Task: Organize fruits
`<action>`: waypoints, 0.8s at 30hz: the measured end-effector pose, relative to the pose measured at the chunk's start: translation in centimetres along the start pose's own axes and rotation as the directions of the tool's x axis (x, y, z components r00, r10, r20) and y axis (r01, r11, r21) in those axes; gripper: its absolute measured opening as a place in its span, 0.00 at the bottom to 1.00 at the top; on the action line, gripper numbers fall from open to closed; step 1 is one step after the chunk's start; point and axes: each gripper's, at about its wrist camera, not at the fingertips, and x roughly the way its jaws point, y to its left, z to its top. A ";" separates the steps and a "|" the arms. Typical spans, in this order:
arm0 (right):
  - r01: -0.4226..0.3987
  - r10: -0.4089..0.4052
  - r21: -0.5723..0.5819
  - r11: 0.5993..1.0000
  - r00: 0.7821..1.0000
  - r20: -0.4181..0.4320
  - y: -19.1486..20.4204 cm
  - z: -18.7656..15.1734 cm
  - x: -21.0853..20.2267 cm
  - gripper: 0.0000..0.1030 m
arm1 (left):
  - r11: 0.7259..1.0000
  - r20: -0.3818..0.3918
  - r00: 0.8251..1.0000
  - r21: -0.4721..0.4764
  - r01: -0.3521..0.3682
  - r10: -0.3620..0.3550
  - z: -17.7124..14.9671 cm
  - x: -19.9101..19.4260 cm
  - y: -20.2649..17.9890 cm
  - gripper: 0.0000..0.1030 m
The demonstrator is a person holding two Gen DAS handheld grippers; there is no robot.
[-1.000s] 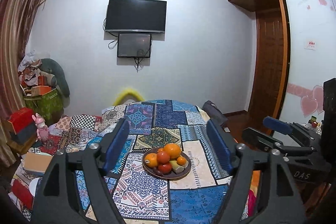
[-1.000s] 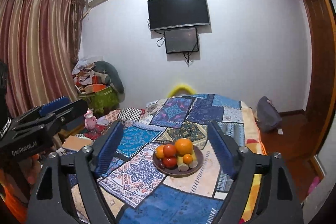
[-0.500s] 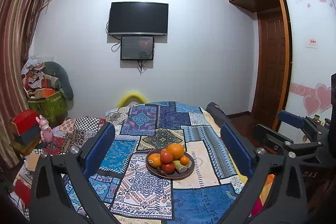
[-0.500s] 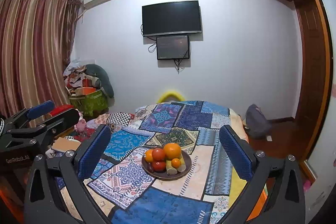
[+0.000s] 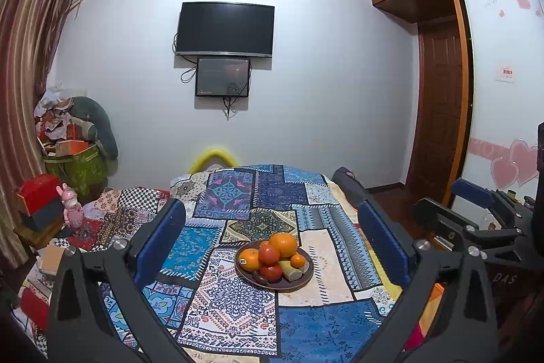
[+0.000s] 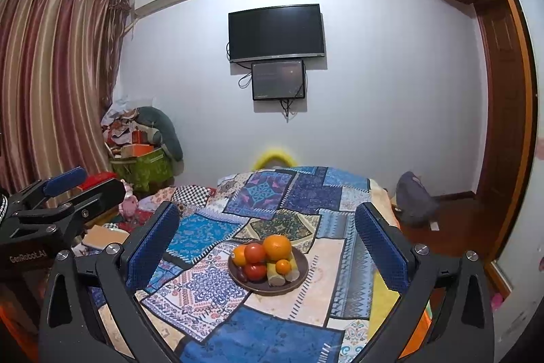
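Observation:
A dark round plate [image 5: 299, 283] [image 6: 299, 274] sits on a patchwork quilt and holds a pile of fruit: a big orange [image 5: 283, 244] [image 6: 277, 247] on top, red fruits [image 5: 268, 254] [image 6: 255, 253], smaller oranges [image 5: 249, 259] [image 6: 283, 266] and a pale yellow-green piece [image 5: 291, 273] [image 6: 275, 274]. My left gripper [image 5: 272, 240] is open and empty, held above and before the plate. My right gripper [image 6: 268, 237] is open and empty, likewise short of the plate. Each gripper shows at the side of the other's view, the right one [image 5: 476, 220] and the left one [image 6: 57, 203].
The quilt-covered bed [image 5: 238, 312] fills the foreground. Boxes, a pink toy [image 5: 71, 206] and a green bin [image 5: 78, 169] crowd the left side. A dark bag [image 6: 414, 199] lies on the floor at the right. A TV [image 5: 224, 29] hangs on the far wall.
Both grippers' jaws have opened wider. Both views have pulled back and risen a little, so the plate looks smaller and lower between the fingers.

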 end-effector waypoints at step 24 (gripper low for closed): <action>0.010 -0.011 0.019 1.000 1.000 0.019 -0.6 0.5 -0.6 1.00 | 1.000 0.001 1.000 0.003 0.030 -0.030 0.3 -0.2 -0.7 1.00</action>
